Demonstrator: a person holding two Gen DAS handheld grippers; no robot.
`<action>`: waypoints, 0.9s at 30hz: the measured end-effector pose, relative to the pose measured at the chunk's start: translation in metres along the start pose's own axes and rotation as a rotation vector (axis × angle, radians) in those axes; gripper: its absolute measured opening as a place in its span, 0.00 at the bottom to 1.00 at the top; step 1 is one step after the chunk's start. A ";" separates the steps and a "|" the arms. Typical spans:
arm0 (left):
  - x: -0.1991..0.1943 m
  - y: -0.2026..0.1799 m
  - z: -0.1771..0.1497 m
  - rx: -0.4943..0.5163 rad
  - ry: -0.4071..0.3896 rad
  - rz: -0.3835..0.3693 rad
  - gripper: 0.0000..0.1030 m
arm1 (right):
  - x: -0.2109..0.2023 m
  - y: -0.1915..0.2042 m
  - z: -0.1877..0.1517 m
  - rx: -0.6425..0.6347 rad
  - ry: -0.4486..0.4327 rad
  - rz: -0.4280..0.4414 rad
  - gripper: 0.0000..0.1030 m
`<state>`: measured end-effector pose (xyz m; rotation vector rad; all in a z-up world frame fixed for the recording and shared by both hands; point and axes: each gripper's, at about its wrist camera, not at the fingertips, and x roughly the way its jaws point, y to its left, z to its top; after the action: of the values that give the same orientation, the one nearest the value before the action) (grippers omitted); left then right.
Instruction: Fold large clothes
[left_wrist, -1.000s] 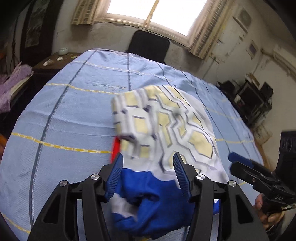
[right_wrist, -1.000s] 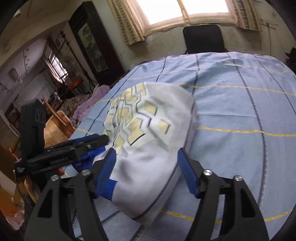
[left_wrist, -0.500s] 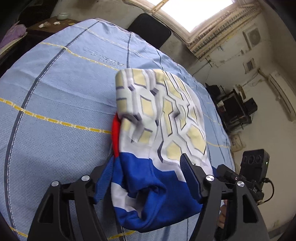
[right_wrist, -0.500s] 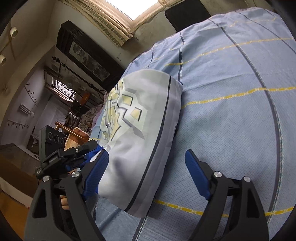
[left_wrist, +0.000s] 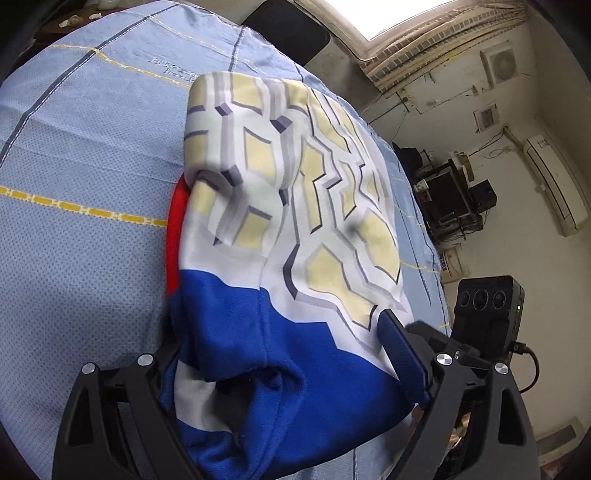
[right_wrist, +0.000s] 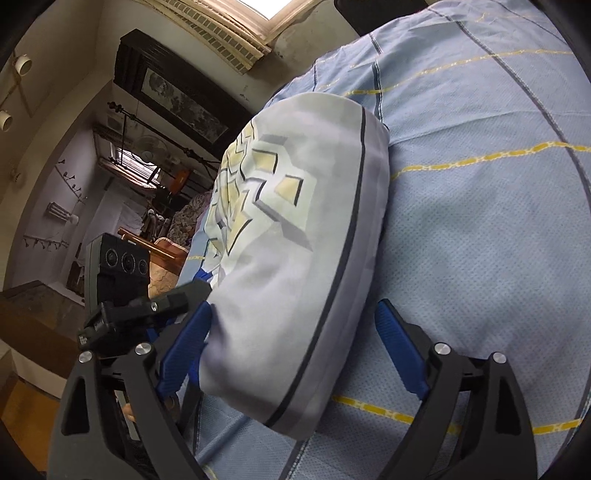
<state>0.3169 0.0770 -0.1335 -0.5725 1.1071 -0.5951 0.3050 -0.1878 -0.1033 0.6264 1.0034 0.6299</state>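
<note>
A light-blue striped sheet (left_wrist: 92, 155) covers the surface; a window (left_wrist: 406, 14) is seen at 1 o'clock and an air conditioner (left_wrist: 557, 188) at 3 o'clock. One folded garment (left_wrist: 288, 206) and two grippers are counted. The left gripper (left_wrist: 280, 369) and the right gripper (right_wrist: 291, 354) are spread wide, the garment's near end lying between each pair of fingers, ungripped.

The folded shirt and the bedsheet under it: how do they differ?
The folded shirt bears yellow hexagons, a blue band and a red edge; the bedsheet is pale blue with thin yellow and dark lines. The shirt is bunched up, the bedsheet spread flat. Both are cloth.
</note>
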 end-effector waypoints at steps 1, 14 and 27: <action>-0.001 0.003 0.001 -0.010 0.000 -0.007 0.88 | 0.002 -0.001 0.003 0.014 0.000 0.001 0.86; -0.005 -0.002 -0.008 0.012 -0.024 -0.006 0.58 | 0.024 0.000 0.010 -0.051 -0.020 -0.007 0.73; -0.010 -0.022 -0.007 0.100 -0.080 -0.020 0.34 | 0.017 -0.001 0.007 -0.032 -0.031 0.023 0.61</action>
<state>0.3034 0.0677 -0.1142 -0.5170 0.9917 -0.6364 0.3180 -0.1774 -0.1113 0.6189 0.9565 0.6534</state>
